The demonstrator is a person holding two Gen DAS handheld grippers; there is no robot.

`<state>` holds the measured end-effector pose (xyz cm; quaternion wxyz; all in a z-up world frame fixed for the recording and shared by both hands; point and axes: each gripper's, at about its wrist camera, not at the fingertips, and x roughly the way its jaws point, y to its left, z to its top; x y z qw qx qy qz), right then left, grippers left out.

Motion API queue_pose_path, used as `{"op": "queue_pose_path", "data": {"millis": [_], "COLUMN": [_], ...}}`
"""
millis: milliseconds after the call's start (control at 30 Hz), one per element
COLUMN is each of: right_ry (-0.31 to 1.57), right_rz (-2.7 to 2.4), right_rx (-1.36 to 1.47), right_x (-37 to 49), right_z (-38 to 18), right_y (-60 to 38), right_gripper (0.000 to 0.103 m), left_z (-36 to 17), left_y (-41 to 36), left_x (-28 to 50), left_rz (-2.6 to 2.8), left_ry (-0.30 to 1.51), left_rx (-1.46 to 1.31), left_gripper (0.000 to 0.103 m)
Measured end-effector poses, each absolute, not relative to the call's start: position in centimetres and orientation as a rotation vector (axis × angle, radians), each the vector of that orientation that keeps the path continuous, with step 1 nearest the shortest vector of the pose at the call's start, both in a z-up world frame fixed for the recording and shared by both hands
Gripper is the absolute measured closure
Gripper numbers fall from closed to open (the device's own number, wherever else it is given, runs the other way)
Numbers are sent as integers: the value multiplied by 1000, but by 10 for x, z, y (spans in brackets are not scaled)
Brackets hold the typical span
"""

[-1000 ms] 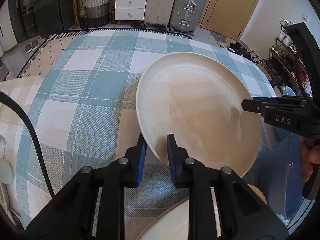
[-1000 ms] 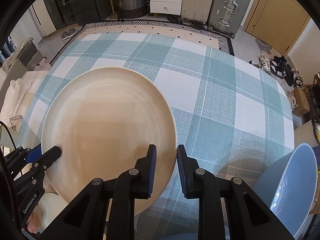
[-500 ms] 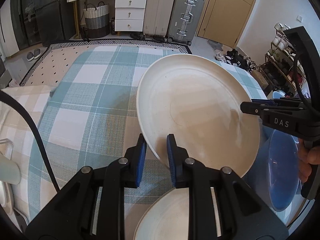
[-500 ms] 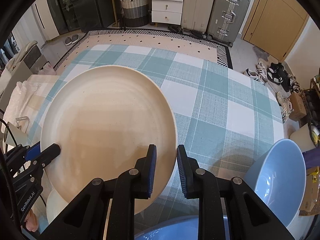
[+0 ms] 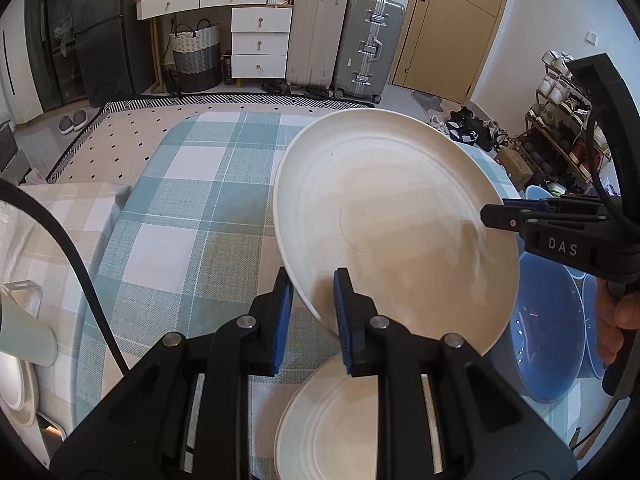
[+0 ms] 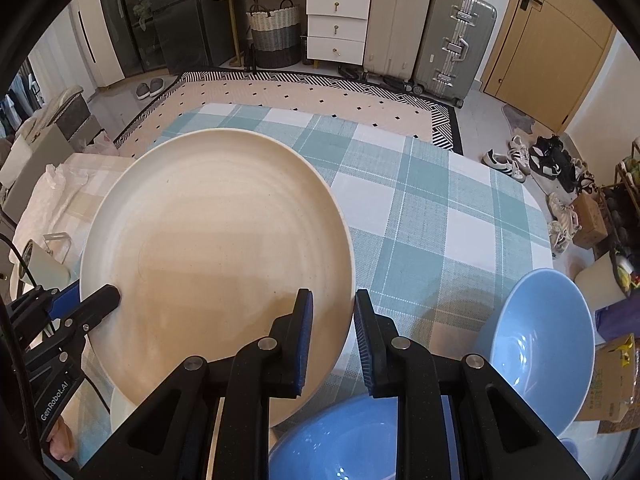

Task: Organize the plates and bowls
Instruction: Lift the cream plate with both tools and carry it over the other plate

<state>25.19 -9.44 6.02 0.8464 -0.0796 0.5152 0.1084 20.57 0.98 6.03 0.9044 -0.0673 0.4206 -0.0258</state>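
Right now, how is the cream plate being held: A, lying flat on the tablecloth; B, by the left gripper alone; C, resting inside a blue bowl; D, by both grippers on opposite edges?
D: the left gripper and right gripper each clamp an opposite edge of the plate, lifted above the tablecloth.

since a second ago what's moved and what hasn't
The cream plate has gone up off the checked tablecloth, carried by both grippers; a second cream plate and the blue bowls now show below it. Nothing was taken or let go: the left gripper and right gripper stay clamped on opposite edges of the plate.
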Motion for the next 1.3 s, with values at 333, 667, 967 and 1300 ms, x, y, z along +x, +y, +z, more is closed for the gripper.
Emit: {"op": "queue_pose_path", "data": {"millis": [333,667,967,1300], "right_ry": [1050,1016,985,965], "right_rz": [239,253,268,284], "right_rx": [-173,-173,-164,-161], "right_x": [227,202,174,146], "right_z": [78,92,103,105], "right_y": [-90,-86,-86,-85], "right_gripper": [82,82,82,82], "left_z": [76,91,103,108], "left_y": [10,10,10,9], "left_x": [183,154,129,102], "left_rz": [-47,-44,-45,-48], "left_ry": [846,827,812,800], "left_rx": [-125,-112,-99,-68], "left_gripper": [86,86,85,85]}}
